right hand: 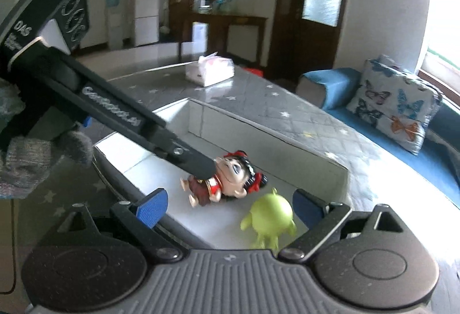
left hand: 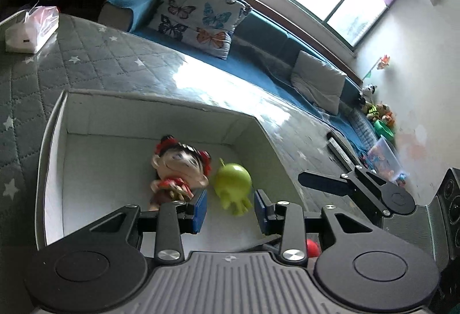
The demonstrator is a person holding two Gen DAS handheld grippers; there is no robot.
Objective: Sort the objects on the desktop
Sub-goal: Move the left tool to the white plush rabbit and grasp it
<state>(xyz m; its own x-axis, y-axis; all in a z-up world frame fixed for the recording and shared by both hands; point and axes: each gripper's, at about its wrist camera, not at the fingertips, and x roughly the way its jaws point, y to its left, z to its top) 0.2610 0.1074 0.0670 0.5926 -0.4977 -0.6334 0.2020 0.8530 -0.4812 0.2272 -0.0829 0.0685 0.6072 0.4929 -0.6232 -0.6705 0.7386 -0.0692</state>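
A white open box (left hand: pixel 51 158) (right hand: pixel 201 118) sits on the table. Inside it lie a red-dressed doll figurine (left hand: pixel 178 170) (right hand: pixel 230 181) and, beside it, a lime green toy figure (left hand: pixel 233 181) (right hand: pixel 270 216). My left gripper (left hand: pixel 231 212) is open above the box floor, with the green toy's legs just ahead of its blue pads (left hand: pixel 201 210). From the right wrist view the left gripper (right hand: pixel 202 167) reaches in over the doll. My right gripper (right hand: pixel 230 207) (left hand: pixel 316 181) hovers open at the box's near rim, holding nothing. A red ball (left hand: pixel 312 248) peeks out under the left gripper.
The table wears a grey quilted star cover (left hand: pixel 100 61) (right hand: pixel 287 112). A tissue pack (left hand: pixel 31 29) (right hand: pixel 210 69) lies at its far end. A blue sofa with a butterfly cushion (left hand: pixel 201 15) (right hand: pixel 396 101) runs alongside. A gloved hand (right hand: pixel 28 164) holds the left gripper. A black speaker (left hand: pixel 451 213) stands right.
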